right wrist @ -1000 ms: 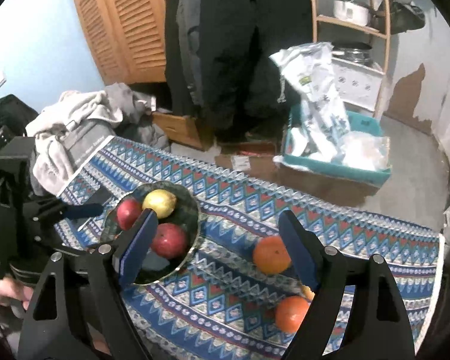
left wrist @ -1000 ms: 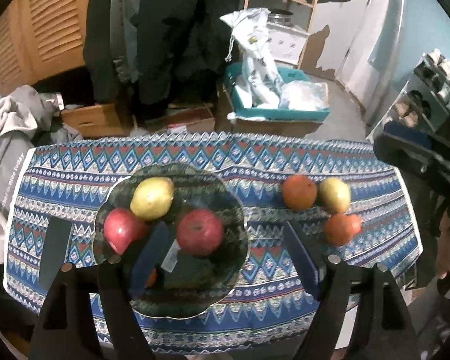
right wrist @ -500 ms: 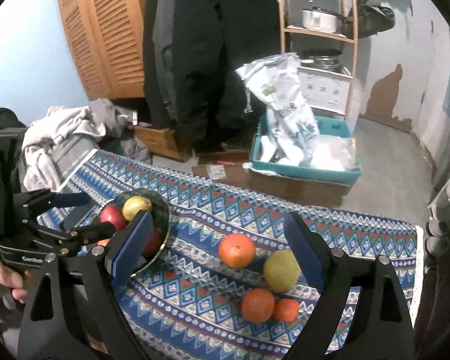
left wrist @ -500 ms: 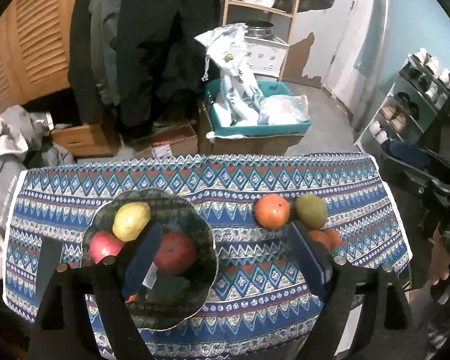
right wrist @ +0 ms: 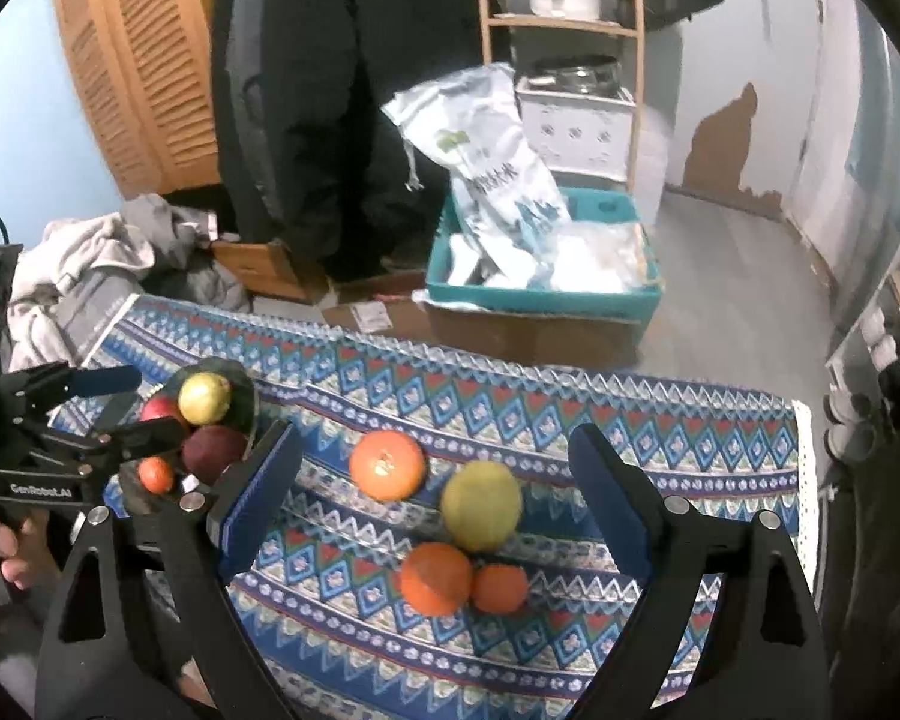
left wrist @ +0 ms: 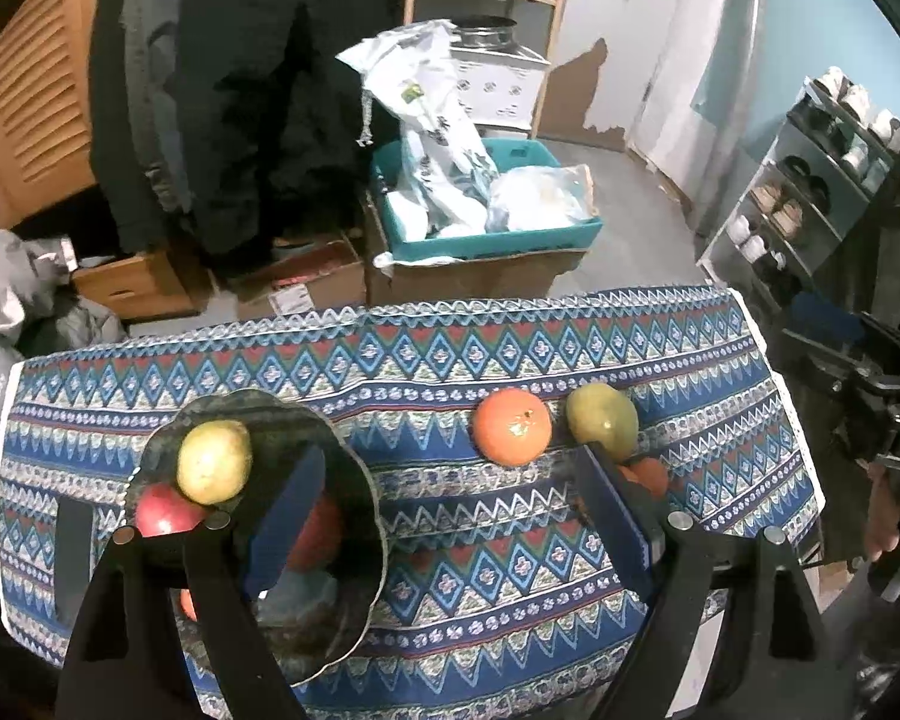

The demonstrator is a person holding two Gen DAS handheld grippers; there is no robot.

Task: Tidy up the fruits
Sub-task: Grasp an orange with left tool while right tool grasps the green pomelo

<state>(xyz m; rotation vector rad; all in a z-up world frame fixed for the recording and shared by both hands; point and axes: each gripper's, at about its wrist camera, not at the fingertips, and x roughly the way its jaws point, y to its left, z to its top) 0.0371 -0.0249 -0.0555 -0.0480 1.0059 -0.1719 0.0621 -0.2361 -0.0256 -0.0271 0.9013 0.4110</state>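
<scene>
A dark glass bowl (left wrist: 354,480) (right wrist: 247,402) stands on the left of the patterned tablecloth (left wrist: 450,360). It holds a yellow fruit (left wrist: 213,462) (right wrist: 204,397), two red apples (left wrist: 165,510) and a small orange (right wrist: 156,474). My left gripper (left wrist: 450,510) (right wrist: 126,408) hovers open beside the bowl, its left finger over the bowl, and grips nothing. Loose on the cloth lie a large orange (left wrist: 512,427) (right wrist: 387,464), a yellow-green fruit (left wrist: 602,422) (right wrist: 481,504) and two more oranges (right wrist: 436,577). My right gripper (right wrist: 432,444) hangs open above these, holding nothing.
The cloth's far edge (right wrist: 510,369) drops to the floor. Beyond it stand a teal crate (left wrist: 492,240) of bags on a cardboard box, hanging dark coats (right wrist: 318,90) and a wooden shelf (right wrist: 564,24). A hand (right wrist: 6,546) grips the left tool.
The left gripper drew back and rightward, so the bowl sits lower left and smaller. The right gripper swung right from the bowl to over the loose fruit. Both jaws widened slightly.
</scene>
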